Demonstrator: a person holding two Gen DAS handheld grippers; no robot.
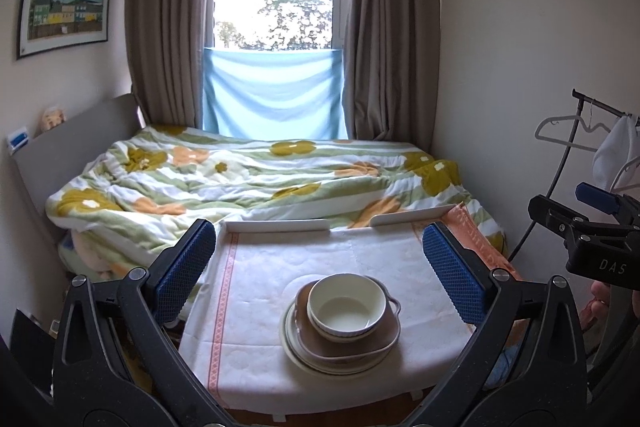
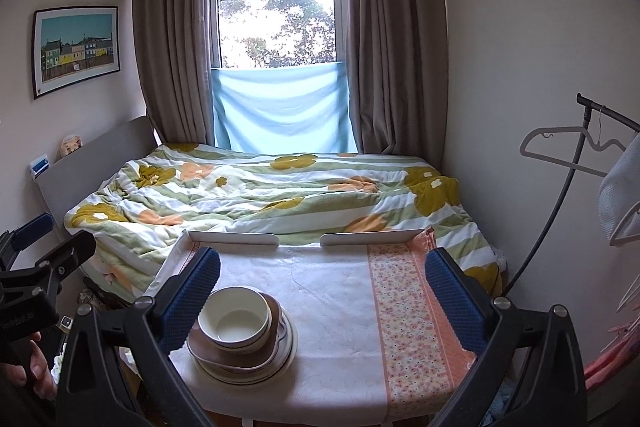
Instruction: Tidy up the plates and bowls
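Note:
A cream bowl (image 1: 347, 309) sits on top of a brown square dish (image 1: 384, 337), which rests on round cream plates (image 1: 294, 343), all stacked on the cloth-covered table (image 1: 256, 291). My left gripper (image 1: 320, 275) is open above and behind the stack, holding nothing. In the right wrist view the same bowl (image 2: 234, 319), brown dish (image 2: 200, 345) and plates (image 2: 286, 347) lie at the lower left. My right gripper (image 2: 322, 287) is open and empty, with its left finger (image 2: 192, 297) just left of the bowl.
A bed with a flowered quilt (image 1: 248, 179) runs behind the table. Two low white rails (image 2: 232, 239) edge the table's far side. A clothes rack with hangers (image 2: 576, 155) stands at the right wall. An orange patterned cloth strip (image 2: 404, 307) covers the table's right part.

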